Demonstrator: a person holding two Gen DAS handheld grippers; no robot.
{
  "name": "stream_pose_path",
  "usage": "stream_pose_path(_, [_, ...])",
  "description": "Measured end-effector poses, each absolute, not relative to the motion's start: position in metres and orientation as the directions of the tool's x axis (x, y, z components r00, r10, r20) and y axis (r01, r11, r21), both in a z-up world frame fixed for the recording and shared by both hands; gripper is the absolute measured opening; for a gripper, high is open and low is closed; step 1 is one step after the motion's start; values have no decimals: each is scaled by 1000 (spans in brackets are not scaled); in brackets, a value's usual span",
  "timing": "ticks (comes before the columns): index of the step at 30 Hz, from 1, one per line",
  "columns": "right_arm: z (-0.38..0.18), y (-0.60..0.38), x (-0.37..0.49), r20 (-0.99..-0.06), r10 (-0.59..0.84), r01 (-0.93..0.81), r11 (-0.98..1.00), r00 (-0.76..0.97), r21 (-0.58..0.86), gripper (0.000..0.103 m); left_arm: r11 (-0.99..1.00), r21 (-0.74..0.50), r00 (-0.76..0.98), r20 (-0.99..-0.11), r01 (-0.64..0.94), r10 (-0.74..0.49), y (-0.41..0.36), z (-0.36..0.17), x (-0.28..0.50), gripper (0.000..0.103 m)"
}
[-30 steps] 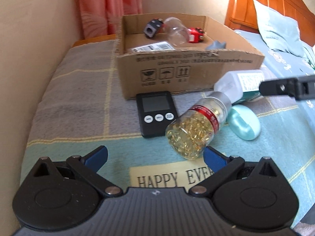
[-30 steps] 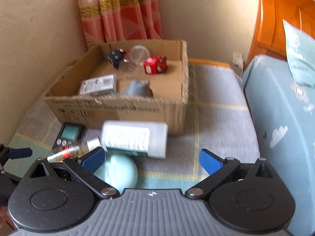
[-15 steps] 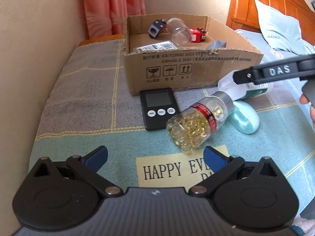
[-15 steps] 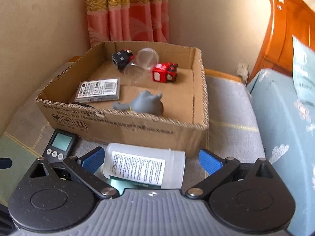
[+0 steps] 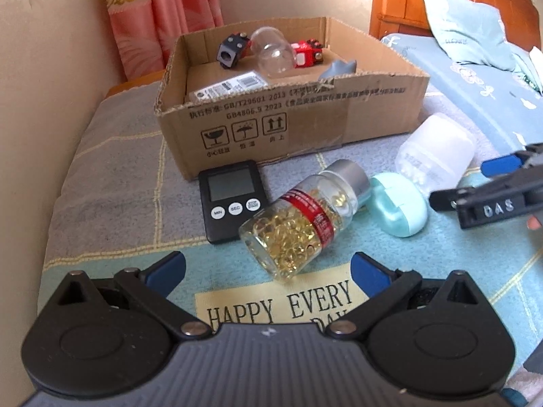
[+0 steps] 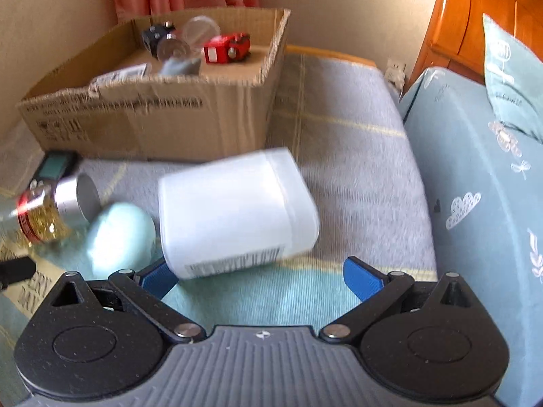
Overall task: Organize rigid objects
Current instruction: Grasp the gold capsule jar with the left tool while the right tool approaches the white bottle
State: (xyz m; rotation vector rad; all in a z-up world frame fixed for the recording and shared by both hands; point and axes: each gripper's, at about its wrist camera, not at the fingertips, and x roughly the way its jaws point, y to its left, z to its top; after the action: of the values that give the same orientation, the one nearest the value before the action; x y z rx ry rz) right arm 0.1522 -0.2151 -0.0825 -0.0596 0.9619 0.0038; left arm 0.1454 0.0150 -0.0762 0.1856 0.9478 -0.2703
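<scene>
1. The cardboard box (image 5: pixel 305 118) sat at the back of the blanket (image 5: pixel 112 176), already holding a few small things: a red toy (image 6: pixel 226 49), a black block (image 5: pixel 231 50) and a clear dome (image 5: pixel 273 53)
2. Outside the box, just in front of it, lay a black timer (image 5: pixel 232 200), a jar of yellow capsules (image 5: pixel 302 222), a pale green case (image 5: pixel 398 205) and a white bottle (image 6: pixel 237 210) on its side
3. The right gripper (image 6: pixel 259 276) was spread wide and empty, low over the blanket with the white bottle just ahead of its fingertips, the left one near the bottle's bottom edge
4. The left gripper (image 5: pixel 268 266) was also spread and empty, facing the jar
5. The step in hand looked like reaching for the white bottle; next it would need the fingers on either side of its body before squeezing, then a lift into the box
</scene>
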Motion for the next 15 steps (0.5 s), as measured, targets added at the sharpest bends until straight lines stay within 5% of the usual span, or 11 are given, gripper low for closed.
stream_pose_path(15, [-86,-223,141,-777,21,-91,995,629,-47,103,954,-240,428,-854,180,-296,3,-68,168,102])
